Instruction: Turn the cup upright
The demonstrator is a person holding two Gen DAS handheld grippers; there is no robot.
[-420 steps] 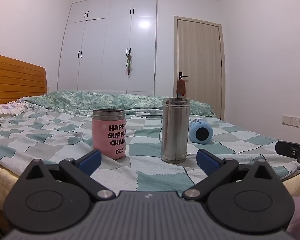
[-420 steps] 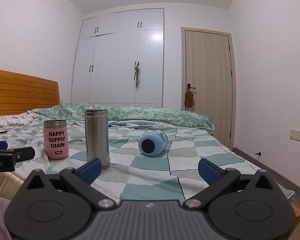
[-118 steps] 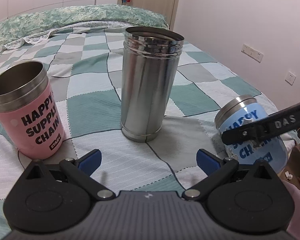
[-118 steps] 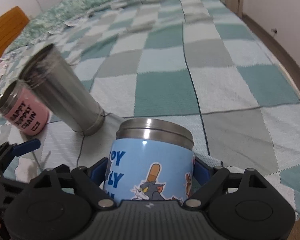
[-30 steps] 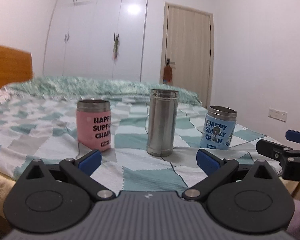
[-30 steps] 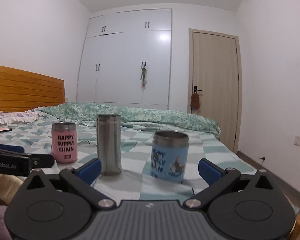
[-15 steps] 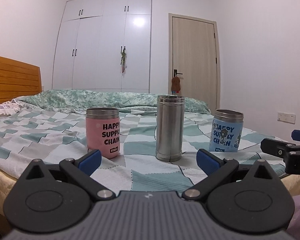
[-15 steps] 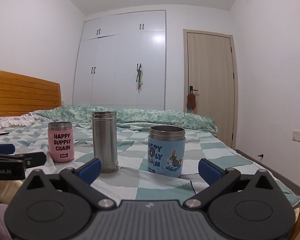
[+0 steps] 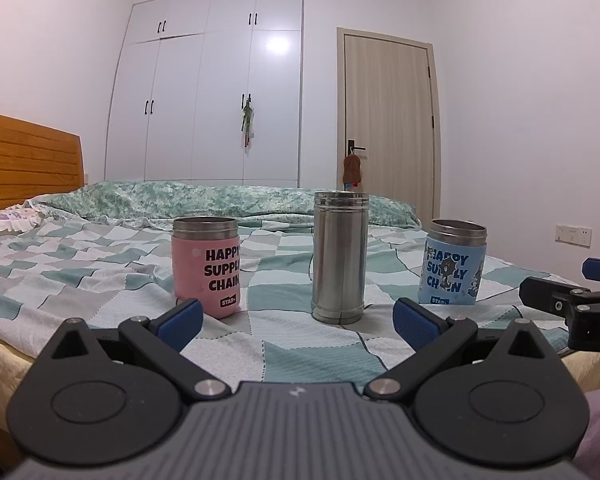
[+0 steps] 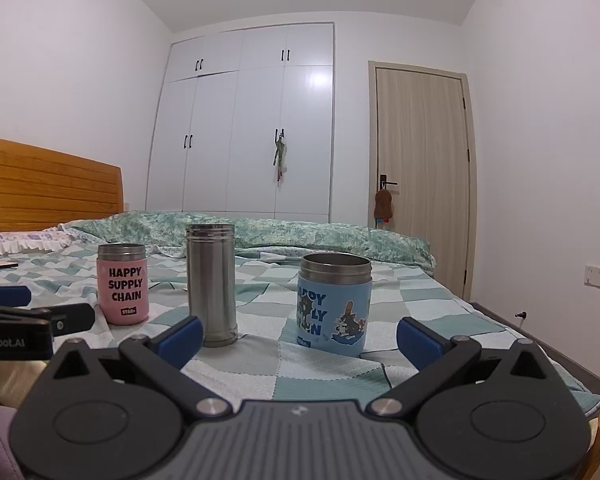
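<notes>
The blue cartoon cup stands upright on the checked bedspread, steel rim up; it also shows in the left wrist view at the right. A tall steel cup and a pink "Happy Supply Chain" cup stand upright to its left. My left gripper is open and empty, held back from the cups near the bed's front edge. My right gripper is open and empty, a short way in front of the blue cup, not touching it.
The bed has a wooden headboard at the left and a rumpled green quilt behind the cups. A white wardrobe and a wooden door stand beyond. The bed's right edge drops to the floor.
Over the earlier frames my right gripper stood the lying blue cup upright and let it go. In the last second both grippers drew back and settled; the cups have not moved.
</notes>
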